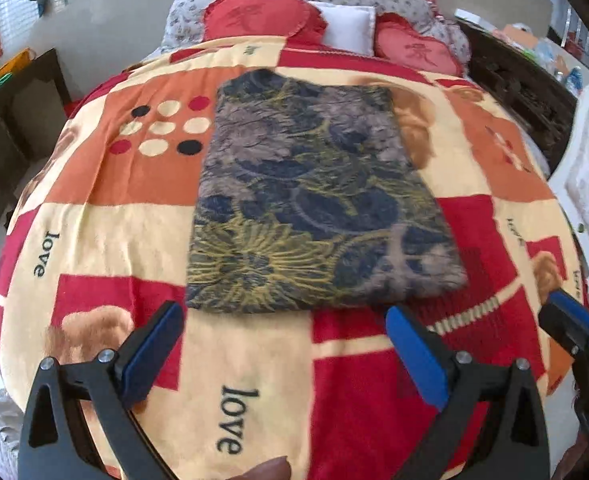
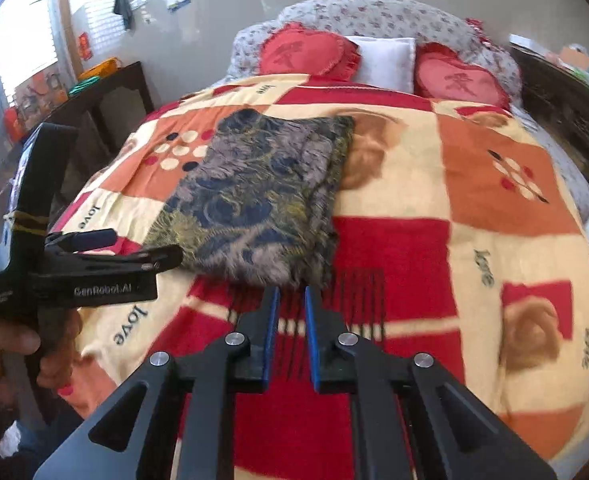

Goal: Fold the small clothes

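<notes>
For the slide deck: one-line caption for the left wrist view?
Open left gripper hovers just short of a folded floral garment lying flat on a patchwork blanket, pillows behind.

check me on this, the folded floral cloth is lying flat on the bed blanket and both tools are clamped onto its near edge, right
Not quite. The folded floral cloth does lie flat on the bed blanket, but neither tool grips it. In the left wrist view the left tool is open just short of the near edge. In the right wrist view the right tool is narrowly apart, holding nothing.
</notes>
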Tool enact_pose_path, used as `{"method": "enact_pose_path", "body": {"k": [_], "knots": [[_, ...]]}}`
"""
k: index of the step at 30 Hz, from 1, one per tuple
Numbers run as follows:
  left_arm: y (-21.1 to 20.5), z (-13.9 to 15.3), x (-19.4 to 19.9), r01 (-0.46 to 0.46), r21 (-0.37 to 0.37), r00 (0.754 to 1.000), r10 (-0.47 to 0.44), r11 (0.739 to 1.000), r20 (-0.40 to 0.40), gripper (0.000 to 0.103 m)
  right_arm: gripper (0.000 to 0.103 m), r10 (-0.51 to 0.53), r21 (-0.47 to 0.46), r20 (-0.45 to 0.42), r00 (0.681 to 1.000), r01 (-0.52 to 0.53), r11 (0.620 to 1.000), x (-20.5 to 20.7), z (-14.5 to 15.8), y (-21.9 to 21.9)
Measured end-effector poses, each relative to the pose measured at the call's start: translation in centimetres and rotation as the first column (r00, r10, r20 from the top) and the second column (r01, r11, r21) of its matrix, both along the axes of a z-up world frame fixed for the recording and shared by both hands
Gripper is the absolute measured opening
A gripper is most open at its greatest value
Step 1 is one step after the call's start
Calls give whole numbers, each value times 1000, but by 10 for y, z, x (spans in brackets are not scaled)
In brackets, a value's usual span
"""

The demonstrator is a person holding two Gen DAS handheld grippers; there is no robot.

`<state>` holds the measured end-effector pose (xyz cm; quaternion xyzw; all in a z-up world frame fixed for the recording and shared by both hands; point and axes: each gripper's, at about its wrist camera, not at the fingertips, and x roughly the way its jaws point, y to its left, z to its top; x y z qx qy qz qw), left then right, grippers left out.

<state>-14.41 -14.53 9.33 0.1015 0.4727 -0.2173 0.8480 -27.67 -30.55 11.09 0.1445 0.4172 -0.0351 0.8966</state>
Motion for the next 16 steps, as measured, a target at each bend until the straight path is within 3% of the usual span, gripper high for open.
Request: {"method": "enact_pose_path", "body": {"k": [10,16], "knots": [[-3,13,-5,9,-13,1000,-9,1000,-14,103,22,-15,3,18,1000,15,1000,-6,10,-4],[0,19,-7,4,-59,1000,-4,998,0,103,22,-11,11,26,1000,10,1000,-6,10,-2]]}}
